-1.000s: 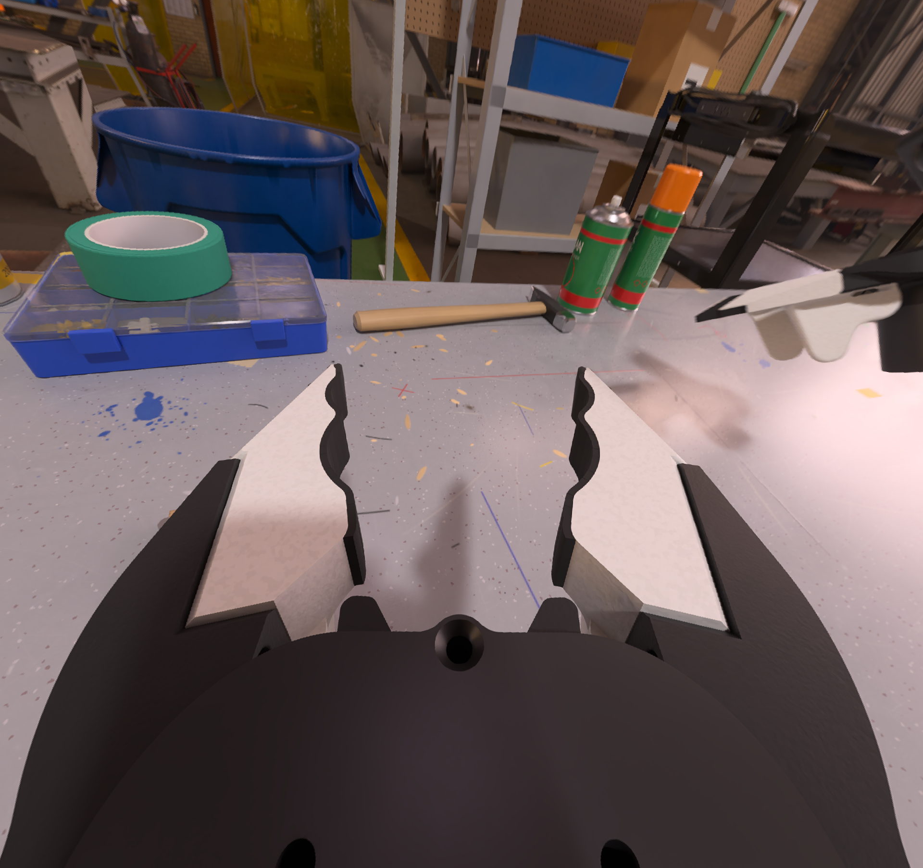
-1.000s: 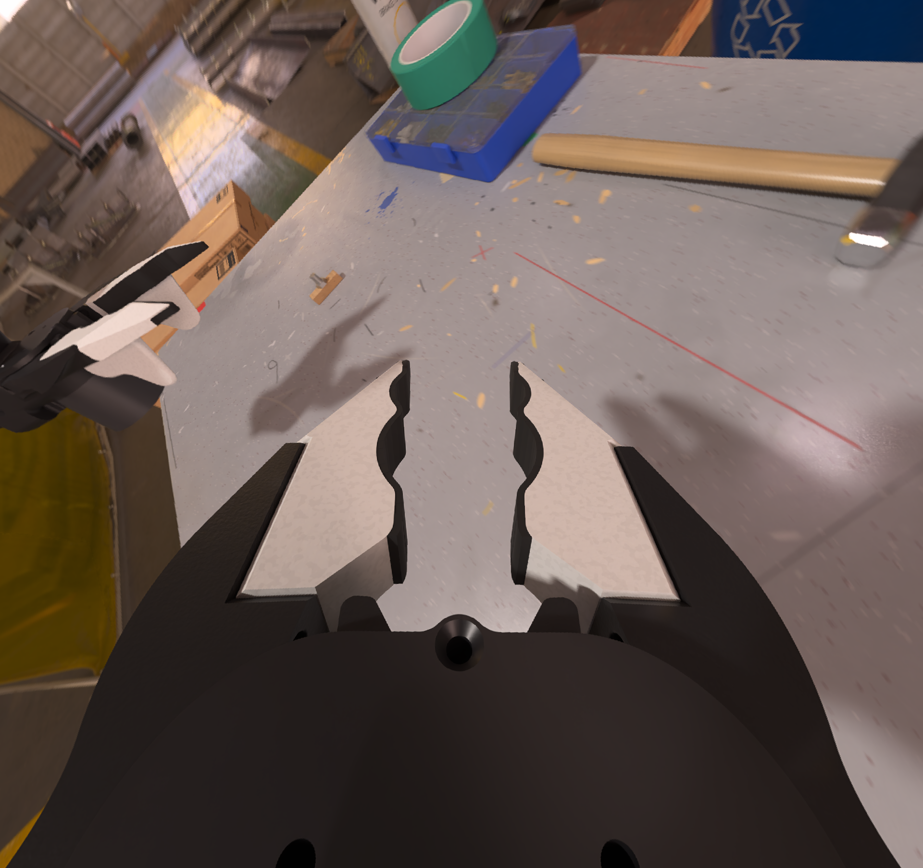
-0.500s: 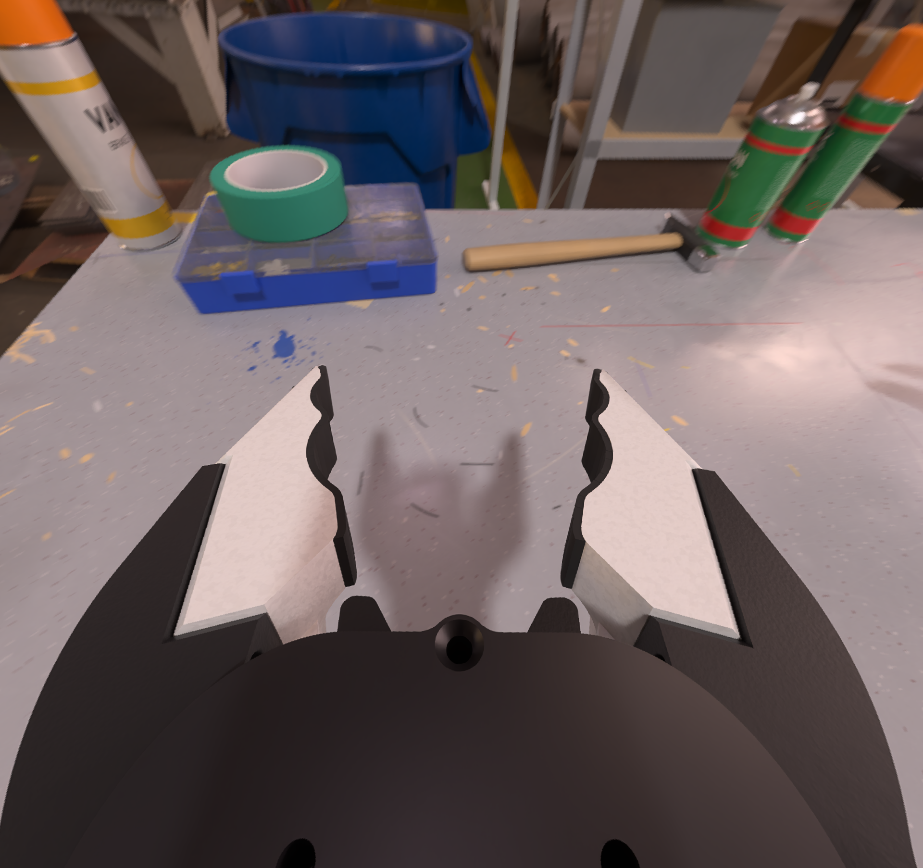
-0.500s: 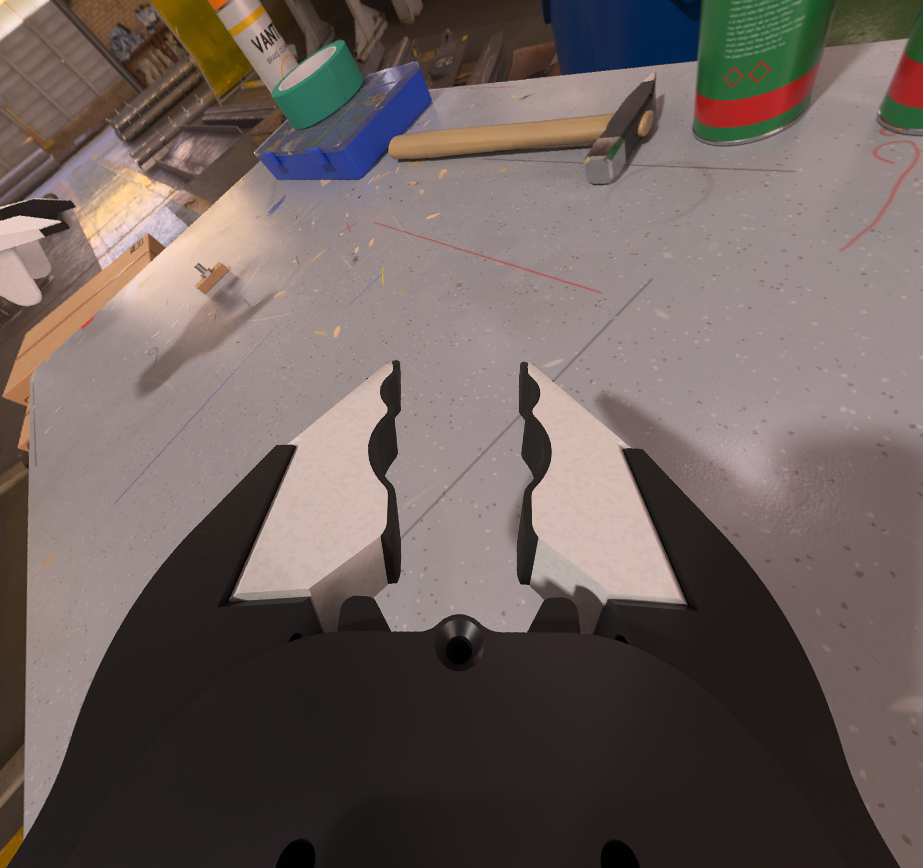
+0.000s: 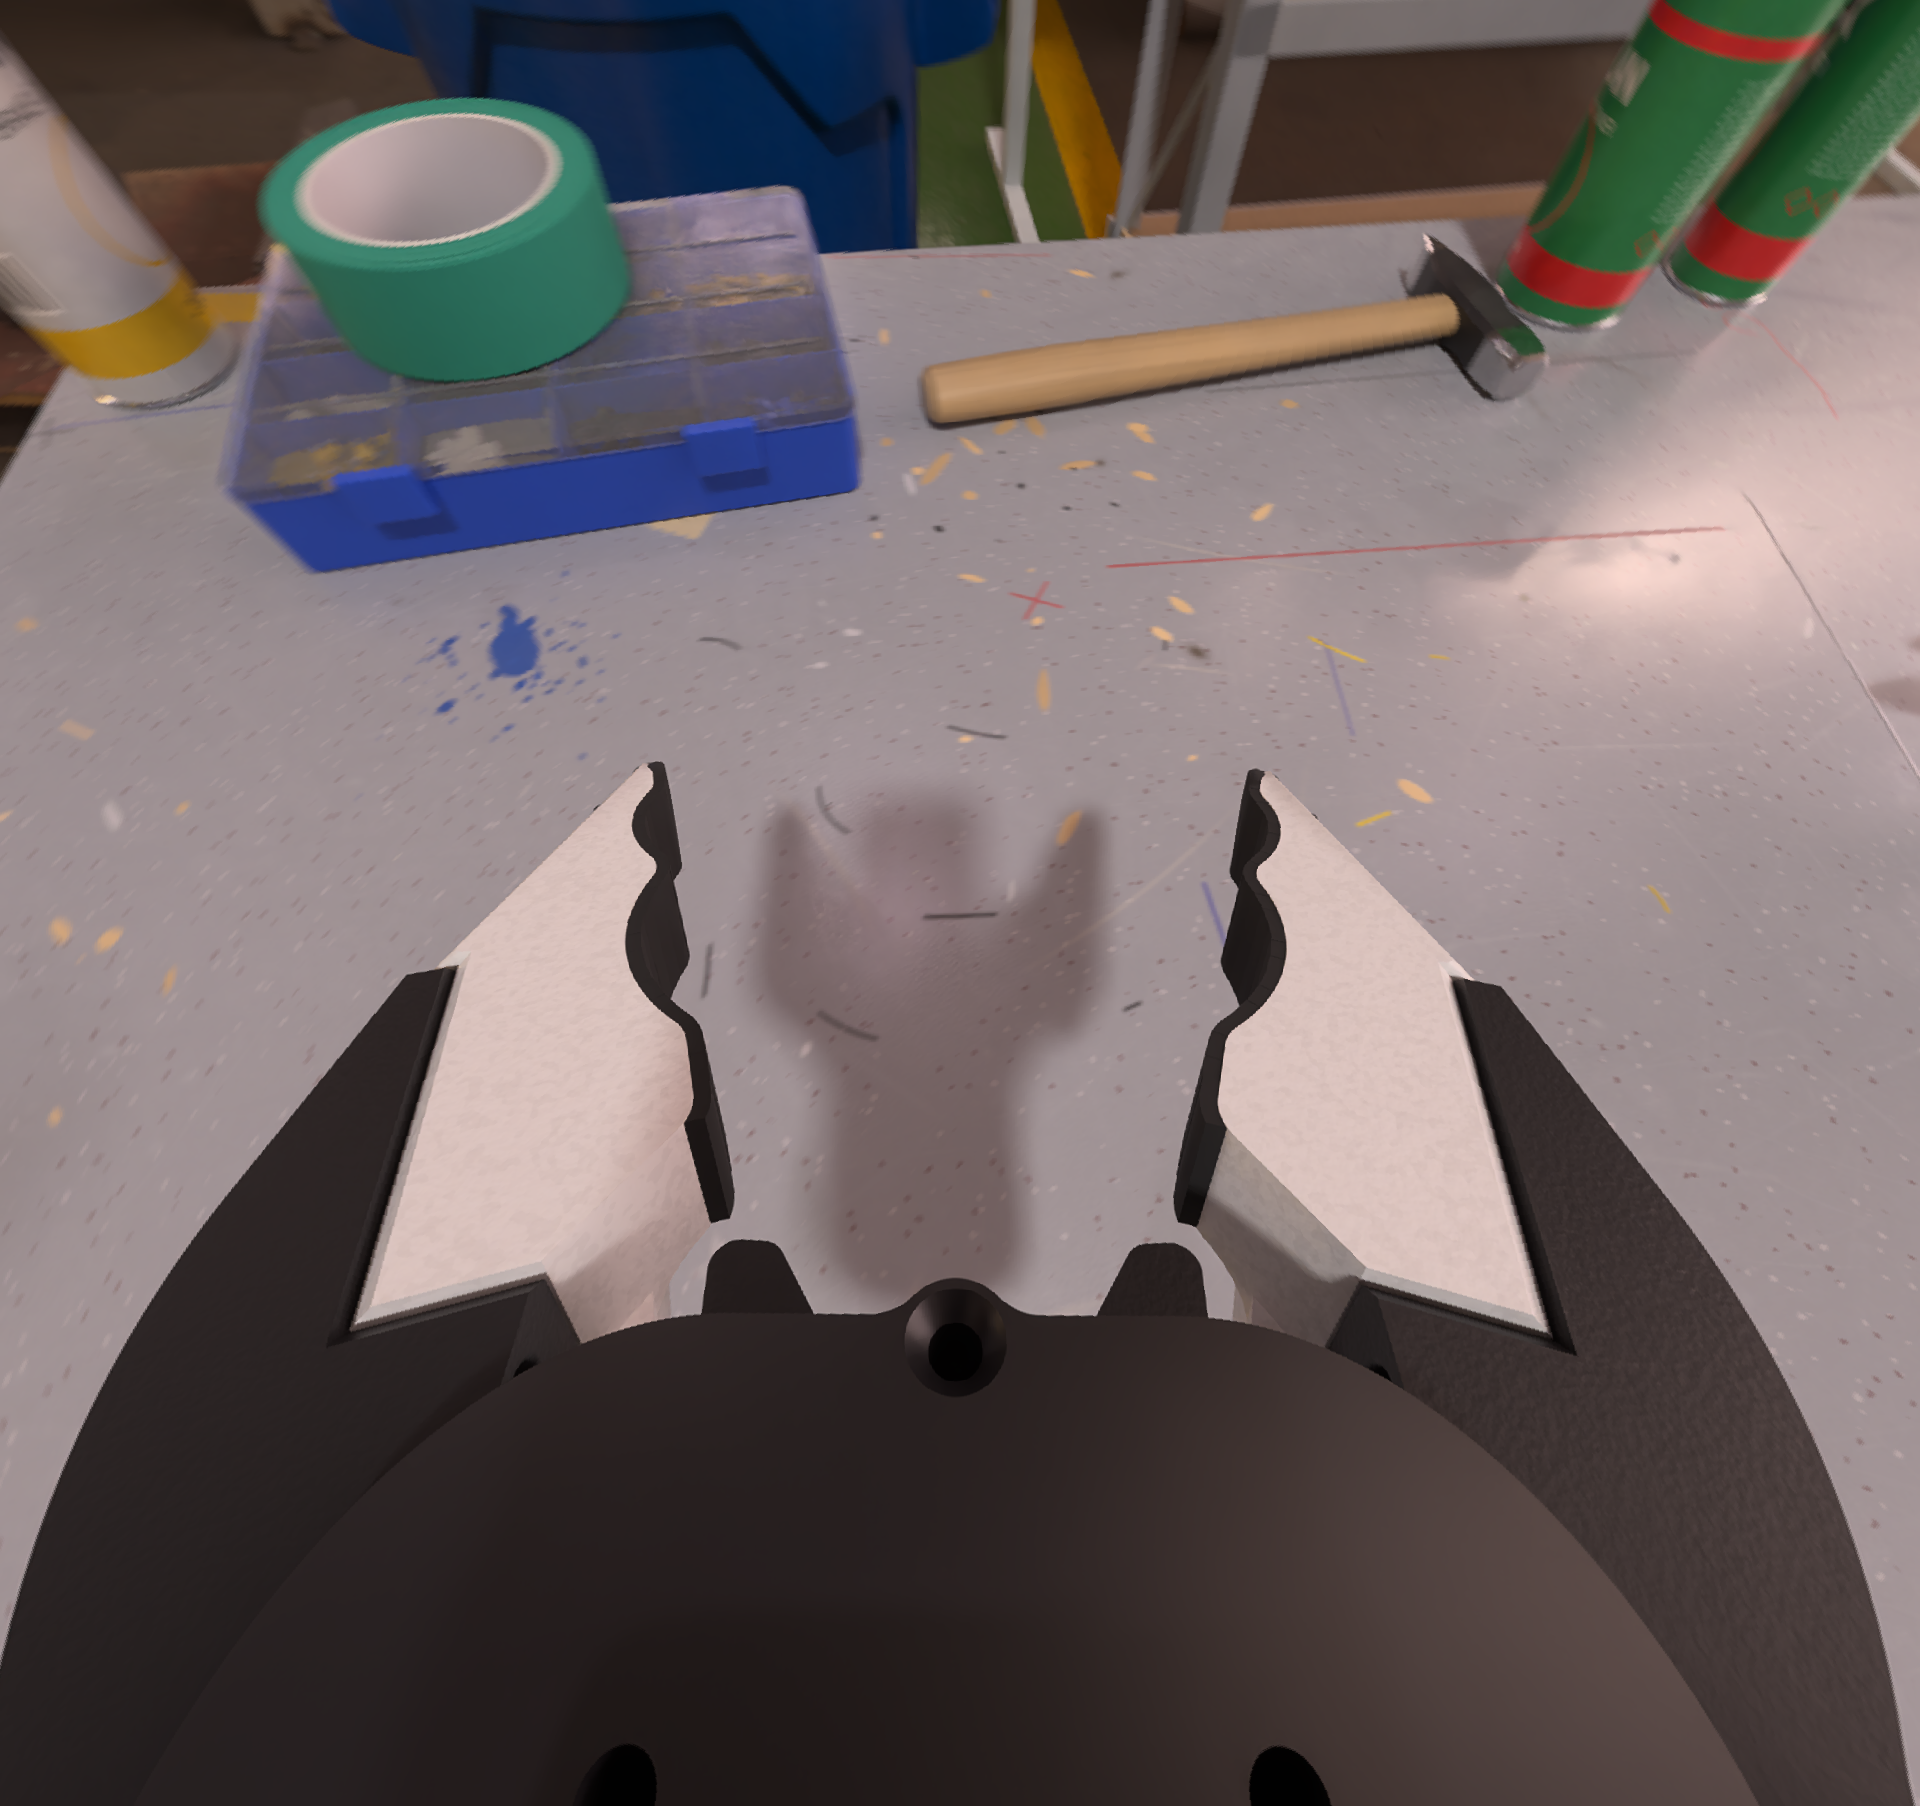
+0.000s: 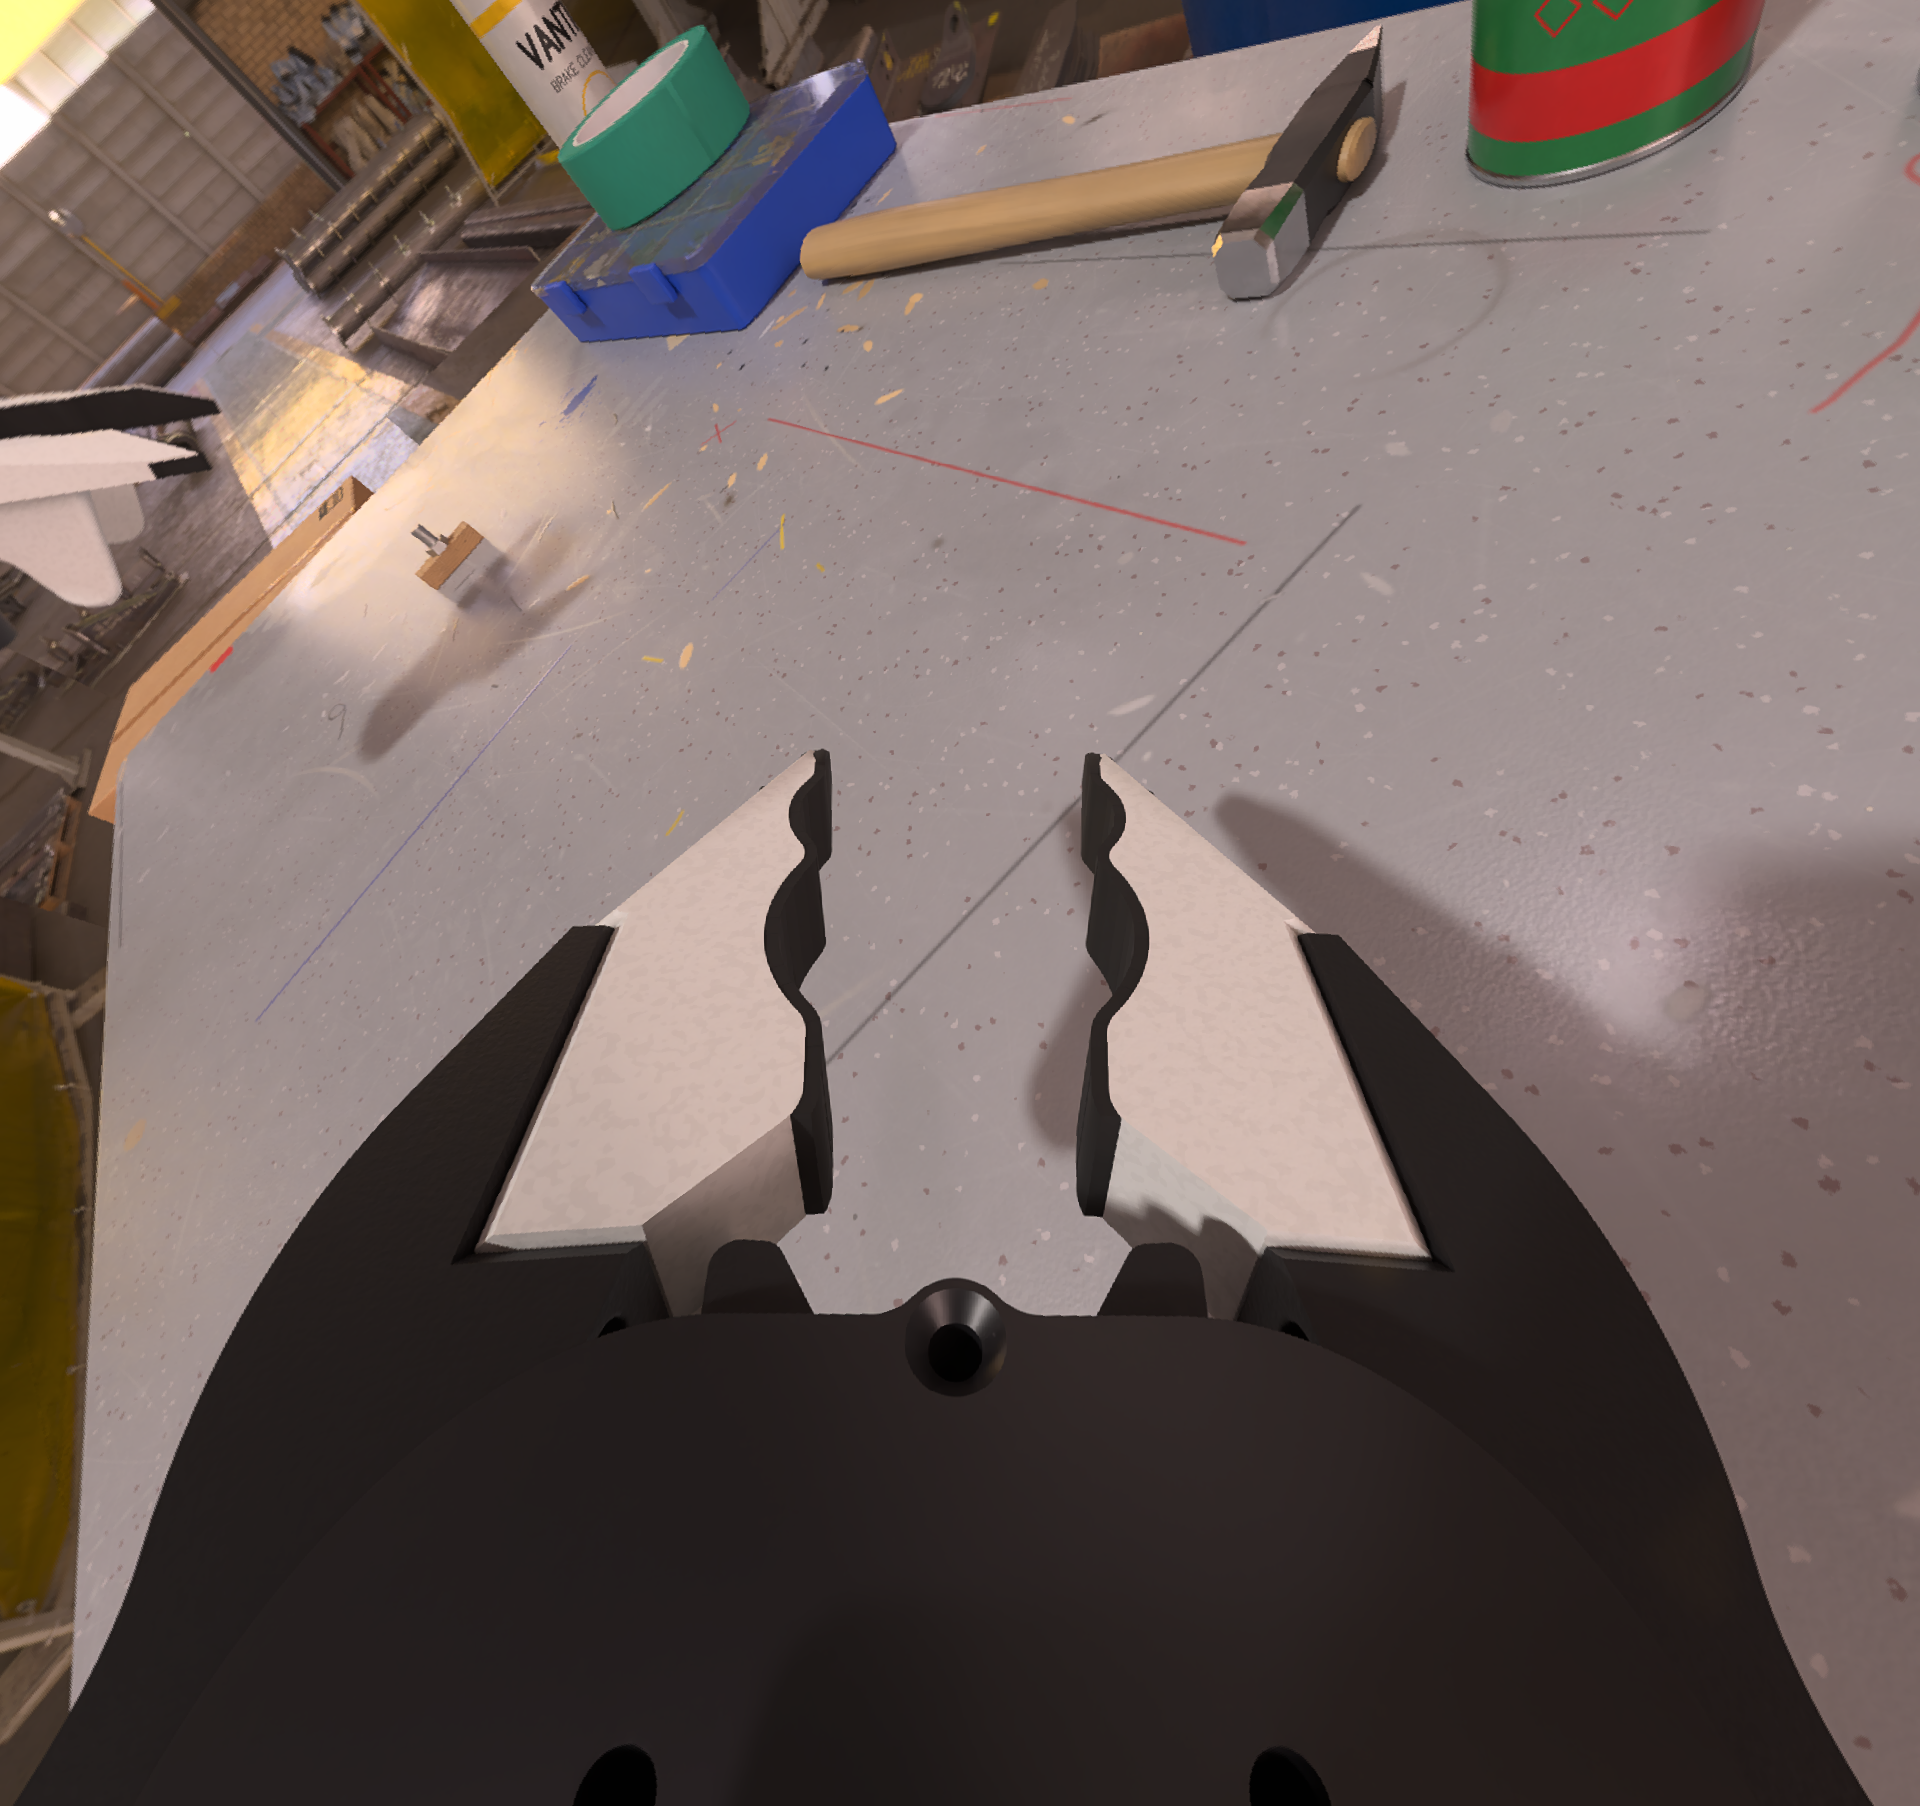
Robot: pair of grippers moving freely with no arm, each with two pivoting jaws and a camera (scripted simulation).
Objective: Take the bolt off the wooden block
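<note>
- Left wrist view: the left gripper (image 5: pixel 954 780) hangs over the grey counter (image 5: pixel 1455 821) with its fingers spread wide and nothing between them. Far left, a green tape roll (image 5: pixel 447 234) sits on a blue parts box (image 5: pixel 540 385); far right lies a hammer (image 5: pixel 1226 354) beside two green spray cans (image 5: pixel 1704 115).
- Right wrist view: the right gripper (image 6: pixel 956 769) has its fingers apart, empty. The wooden block (image 6: pixel 454 556), with the bolt (image 6: pixel 424 536) standing on it, rests far left near the counter's edge.

table (image 5: pixel 1558 925): grey, speckled | on it: blue organizer box (image 5: pixel 540 426) | hammer (image 5: pixel 1226 354) | spray cans (image 5: pixel 1683 125) | wooden block (image 6: pixel 453 556)
</note>
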